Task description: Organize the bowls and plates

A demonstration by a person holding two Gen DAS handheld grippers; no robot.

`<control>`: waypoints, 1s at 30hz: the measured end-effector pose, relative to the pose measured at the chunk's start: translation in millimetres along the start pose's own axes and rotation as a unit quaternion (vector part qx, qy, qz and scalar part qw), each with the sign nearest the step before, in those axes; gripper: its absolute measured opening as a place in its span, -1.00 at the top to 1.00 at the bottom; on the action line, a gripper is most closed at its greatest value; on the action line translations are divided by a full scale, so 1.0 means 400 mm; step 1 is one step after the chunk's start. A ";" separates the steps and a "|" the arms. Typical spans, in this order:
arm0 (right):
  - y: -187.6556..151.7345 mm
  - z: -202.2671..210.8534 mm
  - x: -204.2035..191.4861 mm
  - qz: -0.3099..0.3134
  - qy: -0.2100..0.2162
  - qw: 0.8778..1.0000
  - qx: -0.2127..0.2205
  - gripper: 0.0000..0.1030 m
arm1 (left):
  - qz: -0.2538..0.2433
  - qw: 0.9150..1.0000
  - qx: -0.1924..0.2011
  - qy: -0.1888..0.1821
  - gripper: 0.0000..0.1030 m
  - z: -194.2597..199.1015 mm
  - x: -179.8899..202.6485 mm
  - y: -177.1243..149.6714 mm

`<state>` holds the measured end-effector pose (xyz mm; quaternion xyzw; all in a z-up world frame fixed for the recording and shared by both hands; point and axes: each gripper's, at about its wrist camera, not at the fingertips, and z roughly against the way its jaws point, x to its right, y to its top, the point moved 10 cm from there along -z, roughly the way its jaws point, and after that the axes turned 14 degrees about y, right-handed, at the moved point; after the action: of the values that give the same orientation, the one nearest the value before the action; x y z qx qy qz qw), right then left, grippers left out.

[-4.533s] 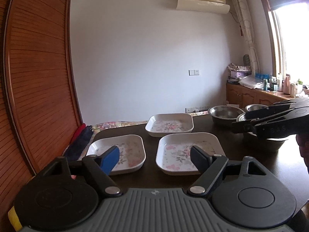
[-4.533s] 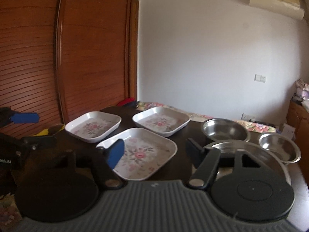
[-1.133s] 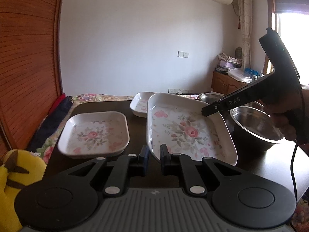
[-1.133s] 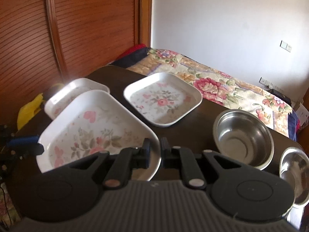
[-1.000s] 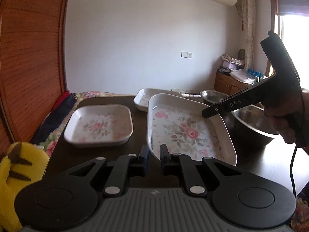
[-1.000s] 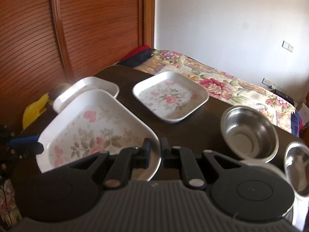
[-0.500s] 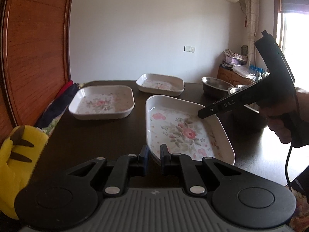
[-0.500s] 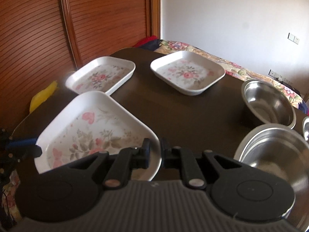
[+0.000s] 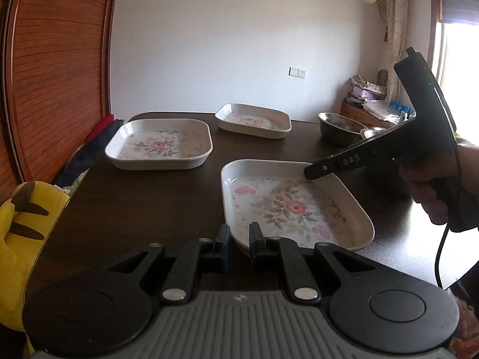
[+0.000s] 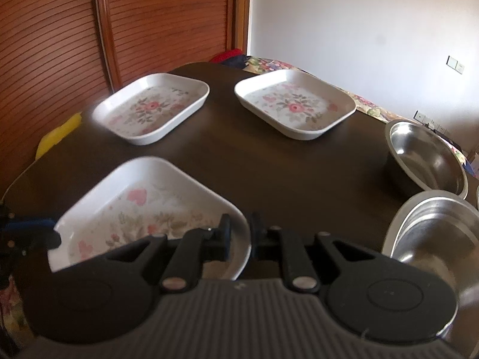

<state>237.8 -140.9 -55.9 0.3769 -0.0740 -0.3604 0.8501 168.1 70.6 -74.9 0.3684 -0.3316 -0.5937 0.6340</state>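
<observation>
A white square plate with a pink flower print is held by both grippers near the table's front. My left gripper is shut on its near corner. My right gripper is shut on the opposite corner; its black body reaches in from the right. Two more flowered plates rest farther back, one to the left and one behind. Steel bowls stand at the right, the largest beside my right gripper.
The dark wooden table has a wooden slatted door on its left. A yellow plush toy sits at the table's near left edge. A floral bedspread lies beyond the far edge.
Both grippers, once open and apart, have shut on opposite corners of the front plate. They have carried it back toward the near table edge, away from the other two plates.
</observation>
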 end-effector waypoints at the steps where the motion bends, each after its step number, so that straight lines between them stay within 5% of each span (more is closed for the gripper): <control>1: 0.000 -0.001 -0.001 -0.001 0.001 1.000 0.002 0.69 | 0.001 1.000 0.000 0.000 0.16 0.000 -0.002 0.000; 5: 0.003 -0.001 -0.004 -0.008 0.002 1.000 0.010 0.68 | 0.006 1.000 0.000 0.000 0.14 0.003 -0.006 0.000; 17: 0.025 0.099 -0.053 0.008 -0.004 0.997 0.078 0.66 | 0.003 0.999 0.037 0.013 -0.48 0.067 -0.015 0.030; 21: 0.009 0.150 -0.091 0.019 -0.001 0.995 0.100 0.26 | -0.002 0.999 0.041 0.016 -0.50 0.085 -0.009 0.040; 30: -0.058 0.232 -0.135 0.030 0.002 0.989 0.143 0.11 | -0.008 0.998 0.060 0.008 -0.69 0.115 0.022 0.066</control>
<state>148.4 -169.7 1.2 0.4927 -0.1337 -0.3200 0.7981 142.7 59.2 -28.8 0.4135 -0.3584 -0.5748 0.6084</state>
